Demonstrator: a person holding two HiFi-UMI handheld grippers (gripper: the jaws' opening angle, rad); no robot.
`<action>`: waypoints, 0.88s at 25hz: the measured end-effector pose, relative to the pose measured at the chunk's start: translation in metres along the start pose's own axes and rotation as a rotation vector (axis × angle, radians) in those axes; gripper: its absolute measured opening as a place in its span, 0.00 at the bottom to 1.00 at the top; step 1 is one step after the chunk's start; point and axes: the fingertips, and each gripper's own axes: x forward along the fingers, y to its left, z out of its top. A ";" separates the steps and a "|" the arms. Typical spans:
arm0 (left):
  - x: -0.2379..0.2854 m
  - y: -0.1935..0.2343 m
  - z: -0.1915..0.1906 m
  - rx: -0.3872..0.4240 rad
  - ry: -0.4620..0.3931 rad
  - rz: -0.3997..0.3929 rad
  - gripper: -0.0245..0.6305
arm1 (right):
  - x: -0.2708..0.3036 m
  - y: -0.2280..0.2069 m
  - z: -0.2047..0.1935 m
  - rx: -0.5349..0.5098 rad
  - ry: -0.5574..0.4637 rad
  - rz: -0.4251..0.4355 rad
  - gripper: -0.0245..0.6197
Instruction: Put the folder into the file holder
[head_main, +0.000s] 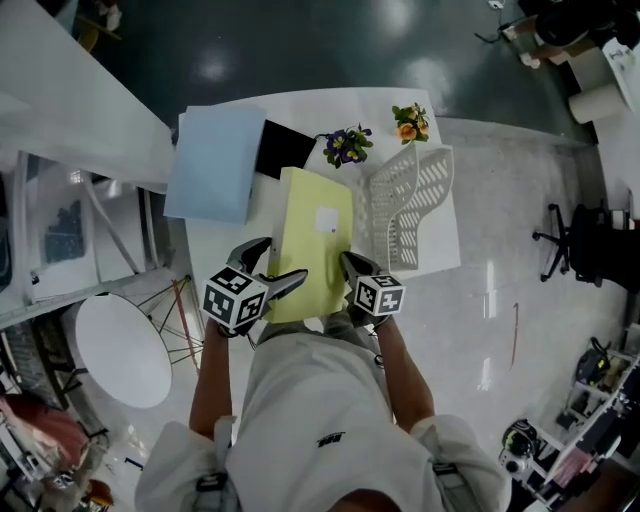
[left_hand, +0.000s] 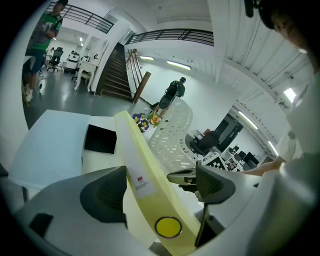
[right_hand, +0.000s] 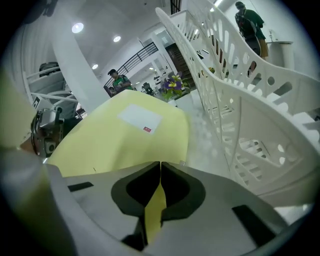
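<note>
Right gripper (right_hand: 160, 167) clenches the near edge of the yellow folder (head_main: 312, 235), which sits over the white table (head_main: 205, 240), just left of the white file holder (head_main: 415, 200). Left gripper (left_hand: 160, 187) stands wide apart, the folder's edge passing between its jaws unpinched. The pick-up step appears to be in hand. Next, the folder likely needs lifting, turning upright and steering right into a slot of the file holder without snagging its perforated wall.
</note>
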 end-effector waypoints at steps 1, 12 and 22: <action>0.001 -0.004 0.003 0.005 -0.007 0.005 0.72 | 0.000 -0.001 0.000 0.005 0.001 0.011 0.05; -0.001 -0.043 0.034 0.051 -0.055 0.056 0.70 | 0.004 0.011 -0.007 -0.046 0.066 0.135 0.04; 0.019 -0.084 0.042 0.115 -0.021 0.030 0.67 | 0.015 0.015 -0.018 -0.089 0.128 0.182 0.05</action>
